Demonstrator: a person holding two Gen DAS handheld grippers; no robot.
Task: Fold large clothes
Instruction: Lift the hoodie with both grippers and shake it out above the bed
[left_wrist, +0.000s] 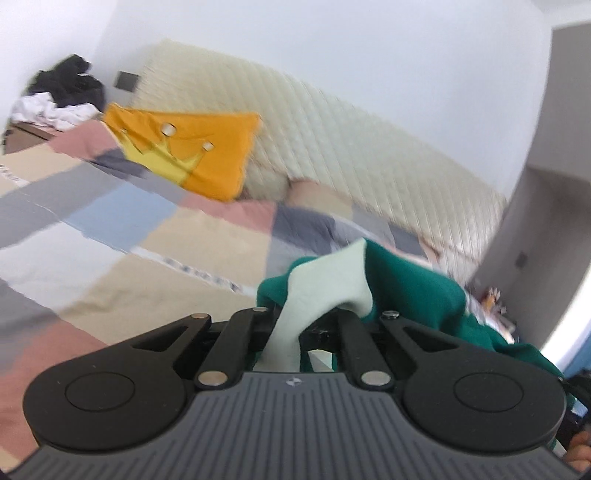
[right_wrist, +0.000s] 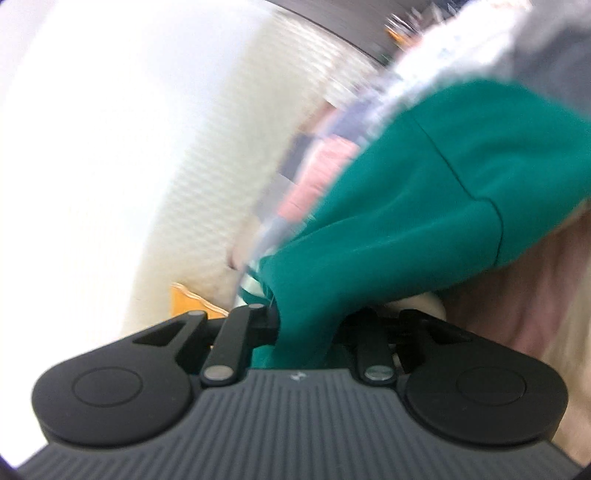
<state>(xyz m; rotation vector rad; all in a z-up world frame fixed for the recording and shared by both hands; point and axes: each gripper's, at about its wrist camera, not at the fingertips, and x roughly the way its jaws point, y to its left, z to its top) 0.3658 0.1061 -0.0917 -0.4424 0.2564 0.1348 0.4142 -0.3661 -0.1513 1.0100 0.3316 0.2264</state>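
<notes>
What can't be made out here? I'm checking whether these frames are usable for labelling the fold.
- Green garment: its type and full shape; the left gripper body and frame edge hide most of it.
- Right gripper: fabric covers the jaws' tips.
- Bedspread in the right wrist view: smeared by motion blur.
- Dark clothes pile: too small and blurred.

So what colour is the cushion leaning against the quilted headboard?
Orange cushion with a yellow crown design; the left wrist view shows it best.

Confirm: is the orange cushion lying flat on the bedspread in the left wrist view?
No, the orange cushion stands tilted, leaning against the quilted headboard.
</notes>
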